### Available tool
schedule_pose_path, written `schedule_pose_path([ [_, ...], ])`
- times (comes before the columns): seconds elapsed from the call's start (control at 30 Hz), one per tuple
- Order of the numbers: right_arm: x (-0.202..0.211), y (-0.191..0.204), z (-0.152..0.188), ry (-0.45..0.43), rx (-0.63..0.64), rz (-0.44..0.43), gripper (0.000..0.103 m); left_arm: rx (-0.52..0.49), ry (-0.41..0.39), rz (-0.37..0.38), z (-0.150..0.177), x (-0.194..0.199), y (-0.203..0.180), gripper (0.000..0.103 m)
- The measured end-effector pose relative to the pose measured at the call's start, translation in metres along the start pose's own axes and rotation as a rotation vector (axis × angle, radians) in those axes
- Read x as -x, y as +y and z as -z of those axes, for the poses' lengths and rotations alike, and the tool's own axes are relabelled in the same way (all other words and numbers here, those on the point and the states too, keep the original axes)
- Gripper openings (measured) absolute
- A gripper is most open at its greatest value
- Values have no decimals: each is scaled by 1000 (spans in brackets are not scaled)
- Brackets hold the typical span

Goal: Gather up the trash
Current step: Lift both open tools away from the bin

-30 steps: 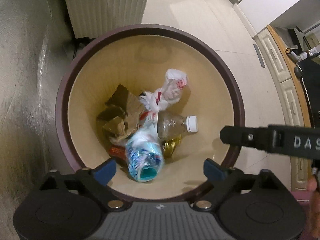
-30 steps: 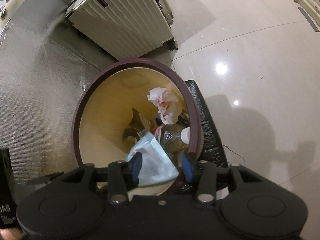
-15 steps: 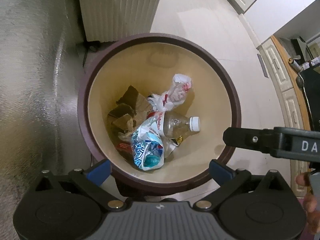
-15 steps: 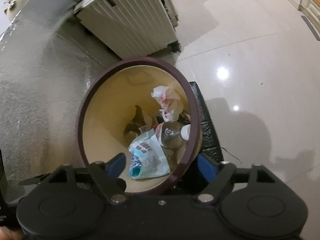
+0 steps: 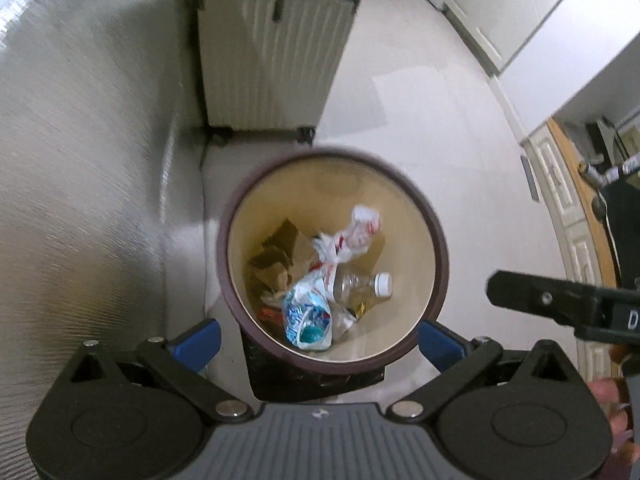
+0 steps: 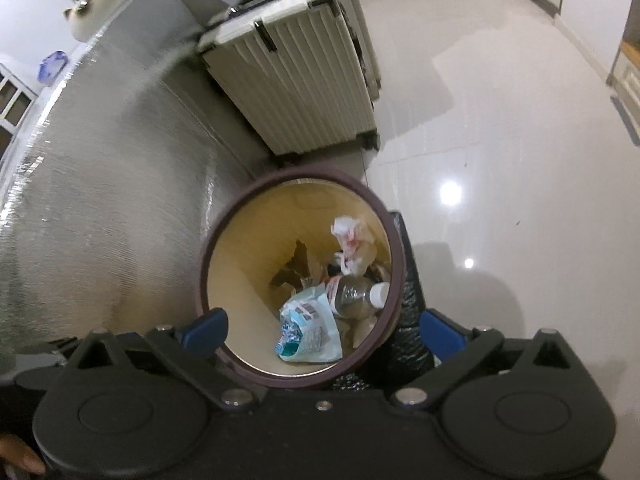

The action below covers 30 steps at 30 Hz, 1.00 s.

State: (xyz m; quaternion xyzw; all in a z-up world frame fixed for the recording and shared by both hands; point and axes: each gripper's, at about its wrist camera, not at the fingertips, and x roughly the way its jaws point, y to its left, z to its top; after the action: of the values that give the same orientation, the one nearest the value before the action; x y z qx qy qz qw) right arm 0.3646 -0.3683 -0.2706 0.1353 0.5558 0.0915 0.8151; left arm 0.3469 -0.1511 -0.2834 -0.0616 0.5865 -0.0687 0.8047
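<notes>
Both grippers, left spread wide and empty, right opening with nothing between its fingers, hang where I hold them over the bin, blue-and-white wrapper inside beside a bottle.

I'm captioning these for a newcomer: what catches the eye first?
The round trash bin with its dark rim, mid-floor, holding a clear bottle, a blue-printed plastic bag, a crumpled white bag and torn cardboard. Behind it stands a ribbed cream suitcase.
</notes>
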Motion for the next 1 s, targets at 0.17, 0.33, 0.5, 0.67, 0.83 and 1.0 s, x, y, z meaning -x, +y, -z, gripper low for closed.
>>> schedule_pose_path([
  [0.17, 51, 14, -15, -37, 63, -2, 103, 34, -67, -37, -11, 59, -5, 103],
  [0.33, 104, 28, -31, -99, 92, -11, 103, 75, -123, -57, -18, 119, -9, 103],
  [0.5, 156, 45, -44, -168, 127, -25, 103, 95, -190, -70, -18, 172, -14, 103],
  [0.67, 194, 56, -47, -219, 181, -31, 103, 115, -256, -97, -13, 217, -17, 103],
  [0.83, 221, 64, -45, -241, 215, -29, 103, 119, -293, -132, -3, 250, -22, 103],
  [1.0, 248, 73, -37, -256, 261, -21, 103, 111, -325, -146, 8, 279, -28, 103],
])
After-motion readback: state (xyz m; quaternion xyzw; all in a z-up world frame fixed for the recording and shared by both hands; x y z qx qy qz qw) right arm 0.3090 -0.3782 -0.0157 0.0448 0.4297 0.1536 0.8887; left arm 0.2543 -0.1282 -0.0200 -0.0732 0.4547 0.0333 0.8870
